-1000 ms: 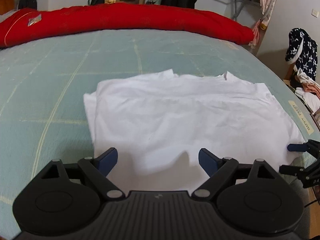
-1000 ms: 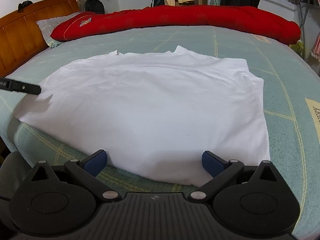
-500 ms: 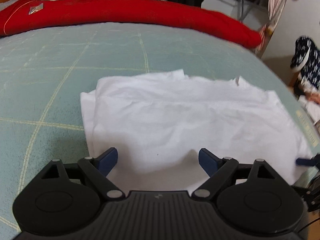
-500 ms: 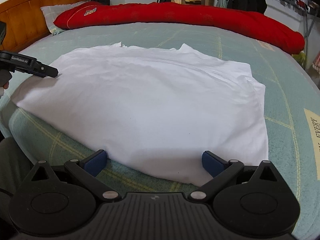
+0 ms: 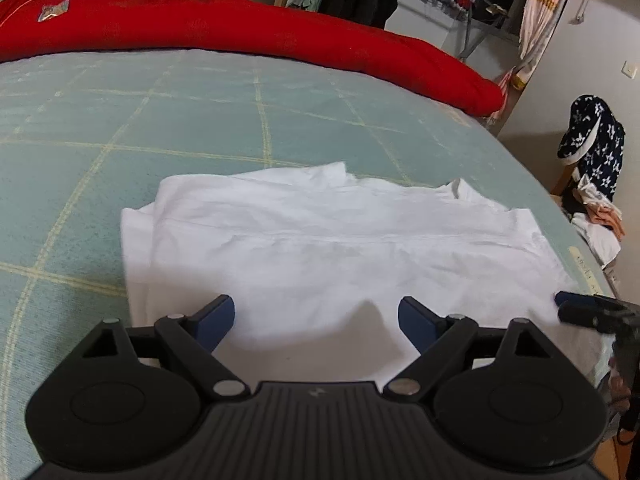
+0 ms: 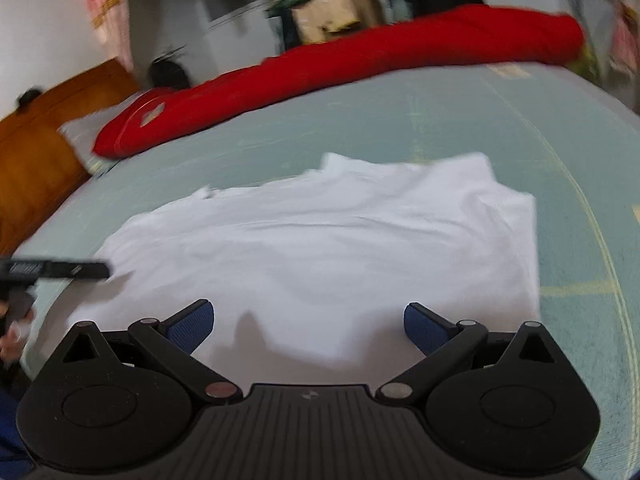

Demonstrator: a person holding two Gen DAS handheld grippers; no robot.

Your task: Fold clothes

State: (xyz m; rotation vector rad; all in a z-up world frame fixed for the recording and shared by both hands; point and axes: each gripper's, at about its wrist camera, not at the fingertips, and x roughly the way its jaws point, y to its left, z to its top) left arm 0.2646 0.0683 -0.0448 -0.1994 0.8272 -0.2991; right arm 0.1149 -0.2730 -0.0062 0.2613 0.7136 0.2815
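Green checked bedding covers the bed [image 5: 280, 112], and on its near part lies the white shirt [image 5: 340, 248], spread flat and already folded in at the sides, its collar toward the far red quilt [image 5: 240, 36]. By my reading, the sleeves are in and the next fold, bottom hem up toward the collar, is about to start; it calls for both tools to pinch the near edge at its two corners. The left hand-held gripper [image 5: 316, 316] hangs wide and empty over the near hem, the right hand-held gripper [image 6: 308, 322] likewise wide and empty, just right of it.
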